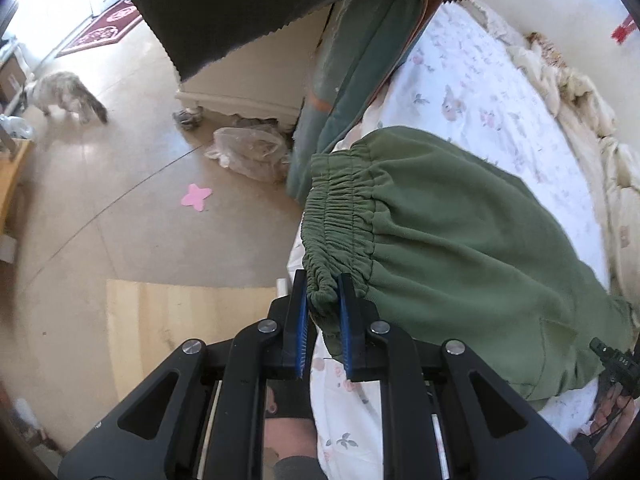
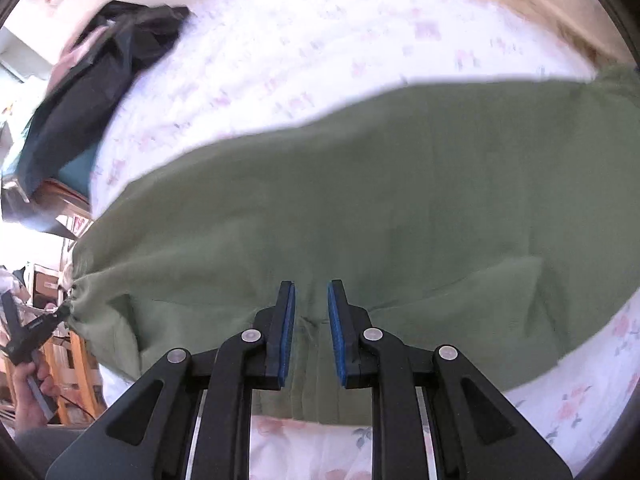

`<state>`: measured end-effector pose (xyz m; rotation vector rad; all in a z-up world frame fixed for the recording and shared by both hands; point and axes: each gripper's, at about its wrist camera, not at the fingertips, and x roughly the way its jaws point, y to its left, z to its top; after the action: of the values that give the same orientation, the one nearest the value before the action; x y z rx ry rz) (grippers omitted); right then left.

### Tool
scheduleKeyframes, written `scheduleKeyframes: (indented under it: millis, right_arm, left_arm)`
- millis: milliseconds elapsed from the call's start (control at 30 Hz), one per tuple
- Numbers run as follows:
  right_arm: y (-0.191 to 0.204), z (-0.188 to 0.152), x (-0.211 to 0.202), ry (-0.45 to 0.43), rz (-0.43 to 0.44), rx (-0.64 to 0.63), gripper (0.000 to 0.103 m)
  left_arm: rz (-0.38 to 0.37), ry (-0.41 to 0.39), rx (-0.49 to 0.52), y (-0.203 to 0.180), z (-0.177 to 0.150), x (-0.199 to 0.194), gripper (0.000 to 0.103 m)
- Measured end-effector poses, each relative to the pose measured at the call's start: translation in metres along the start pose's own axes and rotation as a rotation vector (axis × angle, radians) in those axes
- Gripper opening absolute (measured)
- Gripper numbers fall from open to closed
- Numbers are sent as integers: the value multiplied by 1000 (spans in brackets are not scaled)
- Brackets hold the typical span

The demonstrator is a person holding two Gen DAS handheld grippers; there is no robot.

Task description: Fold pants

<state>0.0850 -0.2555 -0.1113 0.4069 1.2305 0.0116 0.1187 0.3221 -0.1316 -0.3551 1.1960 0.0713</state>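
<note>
Green pants lie on a bed with a white floral sheet. Their gathered elastic waistband points toward the bed's edge. My left gripper is shut on the near corner of the waistband. In the right wrist view the pants spread wide across the sheet. My right gripper is open just above the near edge of the pants, with green fabric showing between its blue pads. The left gripper shows at the far left, pinching the corner.
Dark clothes are piled at the far left of the bed. A dark green cloth hangs over the bed's end. On the floor are a cat, a plastic bag and a pink paper shape.
</note>
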Motion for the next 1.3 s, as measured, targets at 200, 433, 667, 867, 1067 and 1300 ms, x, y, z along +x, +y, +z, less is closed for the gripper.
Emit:
scheduleKeyframes:
  millis: [200,433,667,867,1067,1300]
  right_arm:
    - [-77,-9,9,135,28,250,16]
    - [-187,48,-110,-169,-156,361,61]
    - [-267,149,-153,-240,-320,305,61]
    - [-263,233,-90,-49,-540,61,58]
    - [-299,245,-39,129,-633,-4,31]
    - [-293,251,-69,-54,-548,-48,0]
  left_arm:
    - [3,53,-82,6,3,0,14]
    - [127,41,-81,9,4,-17,50]
    - [148,-41,-35,-36,22,-52,57]
    - [74,-74,93,-133,27,-68,62]
    - [-111,-61,145,-193,-4,-73,62]
    - [-100,-13,175,-216,0,-44,62]
